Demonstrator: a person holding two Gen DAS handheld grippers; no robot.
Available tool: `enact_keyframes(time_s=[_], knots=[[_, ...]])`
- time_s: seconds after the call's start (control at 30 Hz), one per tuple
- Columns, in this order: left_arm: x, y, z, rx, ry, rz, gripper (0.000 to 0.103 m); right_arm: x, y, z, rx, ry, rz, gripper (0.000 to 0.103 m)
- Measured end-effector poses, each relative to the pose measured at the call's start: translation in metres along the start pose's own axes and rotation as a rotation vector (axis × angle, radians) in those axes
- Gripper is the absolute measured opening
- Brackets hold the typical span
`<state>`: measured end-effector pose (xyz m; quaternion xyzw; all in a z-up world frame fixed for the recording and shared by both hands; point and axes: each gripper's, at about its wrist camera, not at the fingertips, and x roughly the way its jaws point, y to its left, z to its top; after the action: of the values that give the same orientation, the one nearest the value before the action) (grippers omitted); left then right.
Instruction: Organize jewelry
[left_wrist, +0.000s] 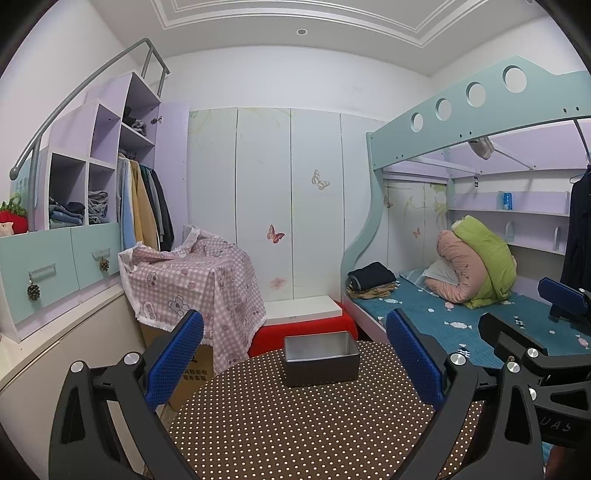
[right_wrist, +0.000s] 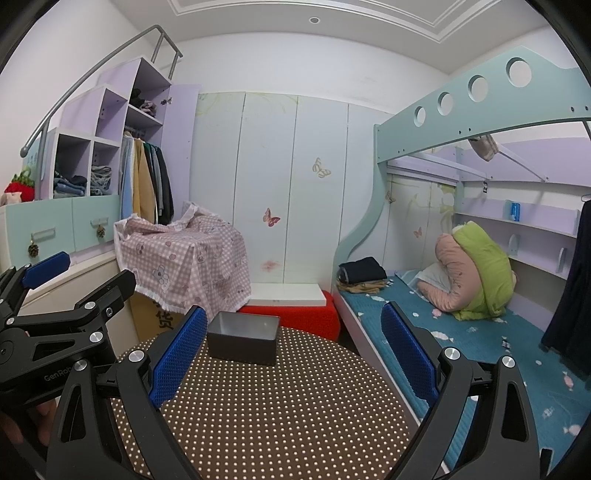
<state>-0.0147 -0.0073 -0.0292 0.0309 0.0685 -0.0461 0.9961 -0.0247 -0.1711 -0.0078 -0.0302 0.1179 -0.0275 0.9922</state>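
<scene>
**Jewelry box empty on the dotted table, both tongs spread and holding nothing**

Jewelry itself cannot be found in either view. What I can confirm is a dark rectangular box with a pale metallic lining, standing upright and lidless toward the far edge of a round table covered in brown cloth with white dots. The part of its interior that shows is bare; the near wall hides the rest of the floor.

My left gripper hangs above the near part of the table with its blue-padded fingers spread wide; the box sits between them in the left wrist view, farther off, touching neither. Nothing is held.

My right gripper is likewise spread wide over the table, empty. In the right wrist view the box stands just beside the inner face of the left-hand pad, though I cannot tell whether they touch or merely overlap in the line of sight. The left gripper shows at that view's left edge, off the table's left rim.

Surroundings noted: a red stool behind the table with a white board lying on it; a pink checked cloth draped over a cardboard carton to the left; a bunk bed with a teal sheet to the right, carrying folded clothes and rolled bedding; white wardrobe doors with butterfly decals at the back.
</scene>
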Motion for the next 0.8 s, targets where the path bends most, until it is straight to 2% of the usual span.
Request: enact_keyframes(time_s=[0.8], knots=[[0.0015, -0.0028, 0.0005, 0.003, 0.008, -0.016, 0.096, -0.0005, -0.0051, -0.0046, 0.007, 0.002, -0.017, 0.092]])
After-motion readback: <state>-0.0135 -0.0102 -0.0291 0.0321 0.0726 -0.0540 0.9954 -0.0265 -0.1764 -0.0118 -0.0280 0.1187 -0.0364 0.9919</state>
